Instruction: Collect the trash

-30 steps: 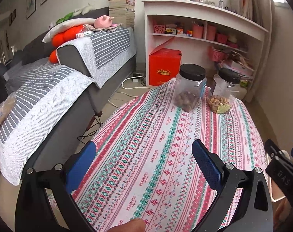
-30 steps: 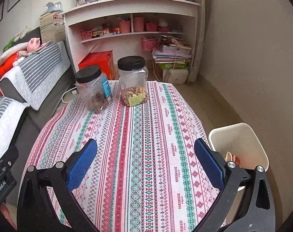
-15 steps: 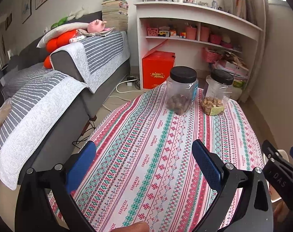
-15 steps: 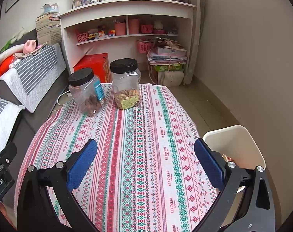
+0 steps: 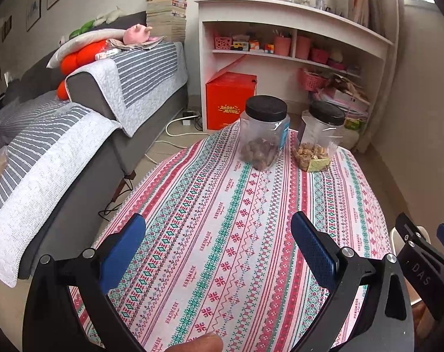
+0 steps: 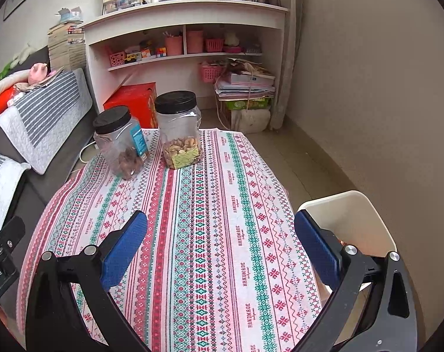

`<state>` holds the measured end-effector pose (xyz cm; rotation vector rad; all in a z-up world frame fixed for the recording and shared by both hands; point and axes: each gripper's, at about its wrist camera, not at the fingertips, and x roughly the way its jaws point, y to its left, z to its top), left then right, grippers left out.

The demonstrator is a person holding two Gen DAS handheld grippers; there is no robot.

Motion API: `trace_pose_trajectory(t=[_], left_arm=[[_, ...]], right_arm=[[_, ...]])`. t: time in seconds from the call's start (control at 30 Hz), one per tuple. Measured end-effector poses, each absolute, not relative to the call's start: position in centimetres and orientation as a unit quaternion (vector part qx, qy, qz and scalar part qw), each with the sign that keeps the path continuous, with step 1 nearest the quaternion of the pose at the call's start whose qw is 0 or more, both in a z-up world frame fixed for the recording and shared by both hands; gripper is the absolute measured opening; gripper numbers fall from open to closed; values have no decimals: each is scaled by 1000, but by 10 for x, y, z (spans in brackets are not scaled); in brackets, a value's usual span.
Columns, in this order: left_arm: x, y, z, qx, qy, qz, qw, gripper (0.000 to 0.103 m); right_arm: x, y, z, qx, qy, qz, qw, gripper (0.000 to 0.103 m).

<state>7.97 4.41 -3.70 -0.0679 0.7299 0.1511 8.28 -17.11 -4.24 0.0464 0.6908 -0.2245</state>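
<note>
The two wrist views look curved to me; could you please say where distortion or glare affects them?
Left wrist view: fisheye bends the white shelf unit and the patterned tablecloth edges, and the window is blown out at the upper right. Right wrist view: the same bowing, dark corner vignetting, and soft highlights on the clear black-lidded jar.

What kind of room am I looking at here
Most likely a home living room: a grey sofa with striped quilted covers, a white curved shelf unit of pink baskets and toys, and a low table under a red-and-green patterned cloth.
</note>
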Motion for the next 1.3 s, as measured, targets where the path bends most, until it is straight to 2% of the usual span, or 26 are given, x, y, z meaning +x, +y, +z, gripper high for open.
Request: trace_pose_trajectory(t=[1.3], left_arm=[[85, 33, -44, -19, 368, 69, 927, 96]], right_arm=[[80, -177, -45, 23, 338, -106, 935, 96]])
